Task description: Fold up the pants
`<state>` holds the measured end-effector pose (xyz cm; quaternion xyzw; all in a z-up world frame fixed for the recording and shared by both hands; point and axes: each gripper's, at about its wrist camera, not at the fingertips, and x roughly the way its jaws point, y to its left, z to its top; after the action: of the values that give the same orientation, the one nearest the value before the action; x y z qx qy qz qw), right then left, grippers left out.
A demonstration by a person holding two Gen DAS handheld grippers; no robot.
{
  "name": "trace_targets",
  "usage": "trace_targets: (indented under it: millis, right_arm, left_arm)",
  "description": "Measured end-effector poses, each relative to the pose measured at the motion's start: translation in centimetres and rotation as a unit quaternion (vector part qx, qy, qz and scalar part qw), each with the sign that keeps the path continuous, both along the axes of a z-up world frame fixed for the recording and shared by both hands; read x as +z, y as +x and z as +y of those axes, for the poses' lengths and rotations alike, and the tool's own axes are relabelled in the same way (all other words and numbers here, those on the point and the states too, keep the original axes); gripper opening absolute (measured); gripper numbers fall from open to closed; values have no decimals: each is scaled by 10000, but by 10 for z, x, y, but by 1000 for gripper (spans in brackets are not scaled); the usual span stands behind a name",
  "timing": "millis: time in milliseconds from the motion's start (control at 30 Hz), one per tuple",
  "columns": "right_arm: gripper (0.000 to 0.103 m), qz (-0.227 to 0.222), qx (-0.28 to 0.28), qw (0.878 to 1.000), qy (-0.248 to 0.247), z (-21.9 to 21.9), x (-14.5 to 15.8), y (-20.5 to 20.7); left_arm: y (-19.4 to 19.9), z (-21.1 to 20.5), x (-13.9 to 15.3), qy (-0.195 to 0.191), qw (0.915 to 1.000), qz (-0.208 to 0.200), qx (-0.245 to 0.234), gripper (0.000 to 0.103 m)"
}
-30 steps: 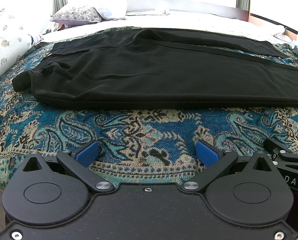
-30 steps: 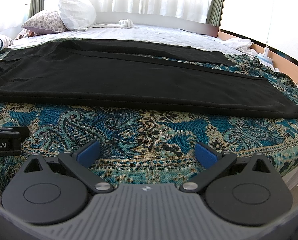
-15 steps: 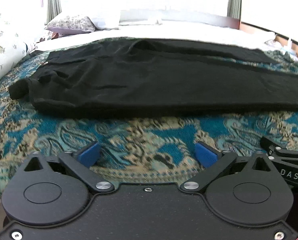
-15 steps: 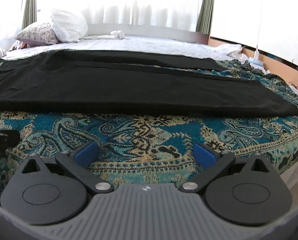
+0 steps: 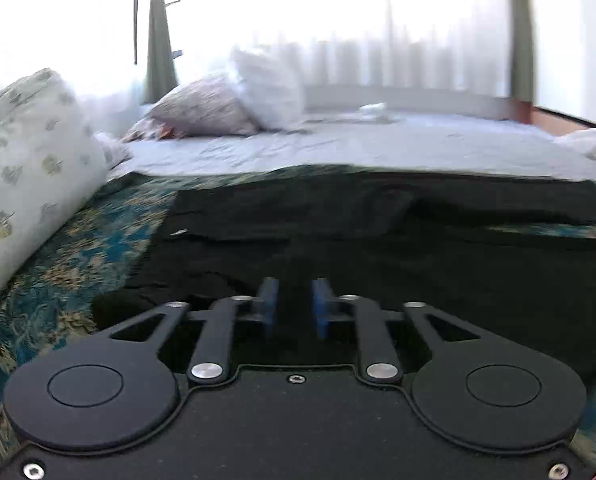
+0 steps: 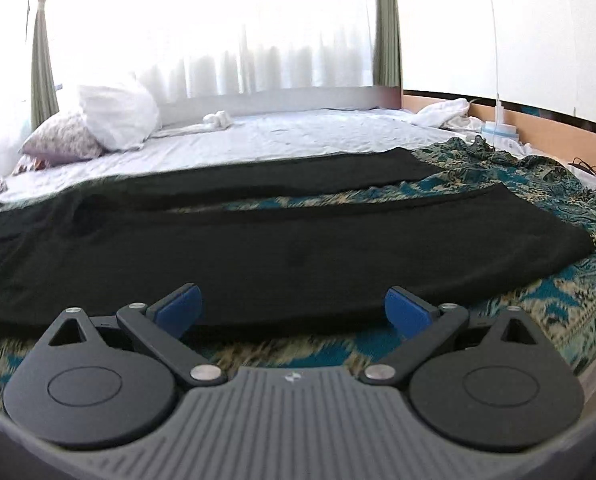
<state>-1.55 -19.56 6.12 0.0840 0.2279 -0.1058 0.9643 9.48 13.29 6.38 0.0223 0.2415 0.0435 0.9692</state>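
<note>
Black pants [image 5: 378,256] lie spread on a teal paisley bedspread [image 5: 77,248], waistband to the left, legs running right. My left gripper [image 5: 291,308] is down at the near waist edge, its blue pads nearly together with black cloth between them. In the right wrist view the pants [image 6: 281,248] stretch across with two legs apart at the right end. My right gripper [image 6: 293,308] is open, its blue pads wide apart at the near edge of the front leg, holding nothing.
Pillows [image 5: 213,108] and a floral bolster [image 5: 21,176] sit at the left and back. A white sheet [image 6: 298,136] covers the far half of the bed. The bedspread's fringe and the bed's edge [image 6: 578,312] are at the right.
Both grippers moved forward to the pants' near edge. The left gripper's jaws went from wide open to nearly shut on the waist cloth. The right gripper stayed open.
</note>
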Motion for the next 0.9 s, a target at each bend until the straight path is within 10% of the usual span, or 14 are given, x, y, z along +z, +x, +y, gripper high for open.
trace_targets:
  millis: [267,900]
  right_arm:
    - [97,294,-434,9984,232,-67,-11,28]
    - [91,1068,-2553,9605,301,-251,-55,29]
  left_arm:
    - [35,52,-48,289,9935,803,750,9]
    - [30,40,-63,687,9911,855,749,9]
